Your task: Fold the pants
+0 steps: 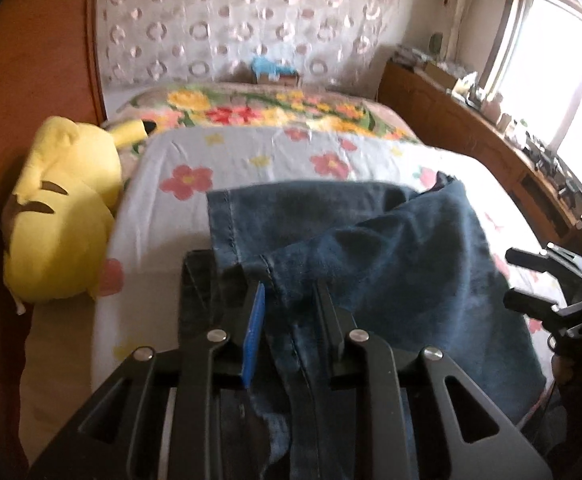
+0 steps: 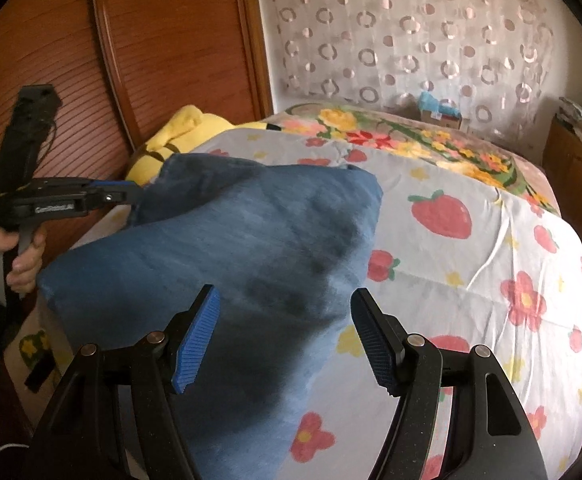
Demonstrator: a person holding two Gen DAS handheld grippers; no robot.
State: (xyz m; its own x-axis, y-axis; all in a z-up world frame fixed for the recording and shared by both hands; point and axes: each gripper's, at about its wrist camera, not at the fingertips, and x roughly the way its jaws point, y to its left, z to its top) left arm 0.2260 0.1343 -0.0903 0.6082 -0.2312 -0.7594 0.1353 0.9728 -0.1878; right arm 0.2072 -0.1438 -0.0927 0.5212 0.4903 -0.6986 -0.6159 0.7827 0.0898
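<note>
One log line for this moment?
left gripper: shut on jeans | right gripper: open, over jeans | jeans: on bed

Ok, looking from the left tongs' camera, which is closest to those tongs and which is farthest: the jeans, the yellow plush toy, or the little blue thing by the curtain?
1. Jeans: caught between the left tongs.
2. Yellow plush toy: on the left, beside the bed.
3. Little blue thing: far end, by the curtain.

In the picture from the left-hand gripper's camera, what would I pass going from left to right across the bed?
Yellow plush toy → blue jeans, pinched in the left gripper → right gripper, jaws apart → wooden sideboard under the window.
</note>
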